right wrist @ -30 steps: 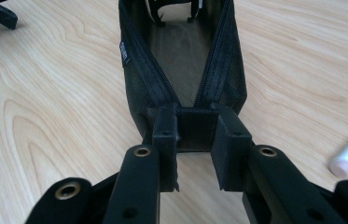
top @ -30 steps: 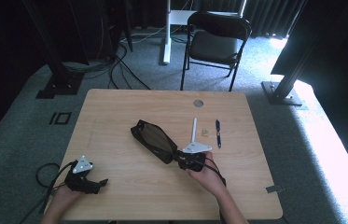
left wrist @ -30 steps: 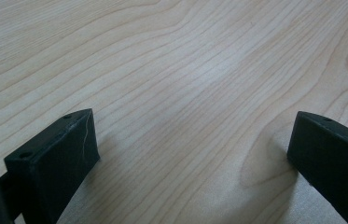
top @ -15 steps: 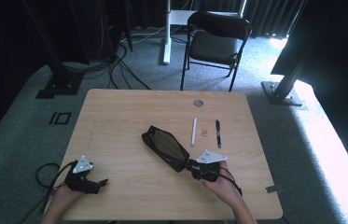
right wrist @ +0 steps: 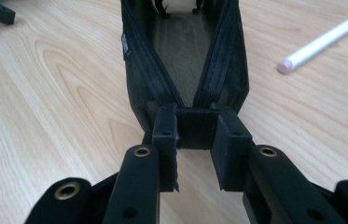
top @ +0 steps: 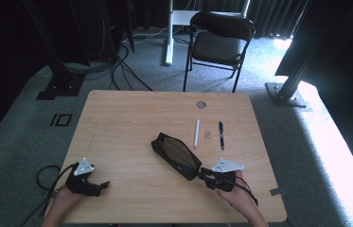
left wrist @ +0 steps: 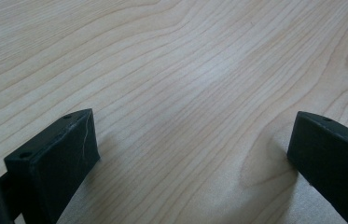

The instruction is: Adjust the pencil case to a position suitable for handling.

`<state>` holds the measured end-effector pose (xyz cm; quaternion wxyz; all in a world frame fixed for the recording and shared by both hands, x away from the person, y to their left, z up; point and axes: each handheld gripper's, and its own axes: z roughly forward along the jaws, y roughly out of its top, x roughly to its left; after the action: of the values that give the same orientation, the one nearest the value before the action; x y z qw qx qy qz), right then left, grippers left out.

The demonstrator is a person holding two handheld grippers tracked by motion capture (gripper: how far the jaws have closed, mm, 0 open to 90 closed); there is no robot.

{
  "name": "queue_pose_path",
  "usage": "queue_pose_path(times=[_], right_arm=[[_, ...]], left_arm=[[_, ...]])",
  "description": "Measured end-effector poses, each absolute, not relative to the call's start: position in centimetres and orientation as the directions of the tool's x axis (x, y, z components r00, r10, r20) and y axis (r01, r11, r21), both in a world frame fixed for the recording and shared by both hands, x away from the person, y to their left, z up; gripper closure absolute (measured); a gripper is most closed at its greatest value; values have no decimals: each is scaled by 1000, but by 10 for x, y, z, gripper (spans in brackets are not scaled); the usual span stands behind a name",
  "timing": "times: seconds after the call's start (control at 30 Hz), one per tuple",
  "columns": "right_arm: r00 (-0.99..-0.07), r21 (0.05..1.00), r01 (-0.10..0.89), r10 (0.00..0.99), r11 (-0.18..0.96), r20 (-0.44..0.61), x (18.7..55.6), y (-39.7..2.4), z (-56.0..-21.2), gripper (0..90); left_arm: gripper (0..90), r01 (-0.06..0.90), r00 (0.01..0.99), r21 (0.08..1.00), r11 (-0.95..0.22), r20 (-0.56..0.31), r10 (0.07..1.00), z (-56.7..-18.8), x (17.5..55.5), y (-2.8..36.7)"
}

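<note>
A black mesh pencil pouch (top: 176, 153) lies unzipped on the wooden table (top: 127, 118), its mouth gaping. My right gripper (top: 201, 174) is at the pouch's near right end. In the right gripper view the pads (right wrist: 164, 135) are clamped on the fabric end of the pouch (right wrist: 185, 60), just below where the two zipper edges meet. My left gripper (top: 102, 187) rests at the table's near left corner. Its jaws stand wide apart over bare wood (left wrist: 192, 140), so it is open with nothing between them.
A white pen (top: 196, 133), a small tan eraser-like piece (top: 207, 134) and a dark blue pen (top: 221, 135) lie just beyond the pouch on the right. A round cable hole (top: 201, 104) sits near the far edge. A folding chair (top: 221, 42) stands behind the table.
My right gripper has pulled the pouch to the right and toward the near edge, away from the white pen. The left gripper has not moved.
</note>
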<state>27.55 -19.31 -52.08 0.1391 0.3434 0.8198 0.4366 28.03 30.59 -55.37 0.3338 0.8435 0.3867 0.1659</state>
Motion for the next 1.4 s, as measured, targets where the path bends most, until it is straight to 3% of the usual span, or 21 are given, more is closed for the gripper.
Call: queue_pose_path(times=[1.4], right_arm=[[-681, 793, 479, 730, 376, 65, 227, -264, -521, 726]], left_arm=[[20, 542, 646, 691, -478, 22, 763, -554, 280, 306]])
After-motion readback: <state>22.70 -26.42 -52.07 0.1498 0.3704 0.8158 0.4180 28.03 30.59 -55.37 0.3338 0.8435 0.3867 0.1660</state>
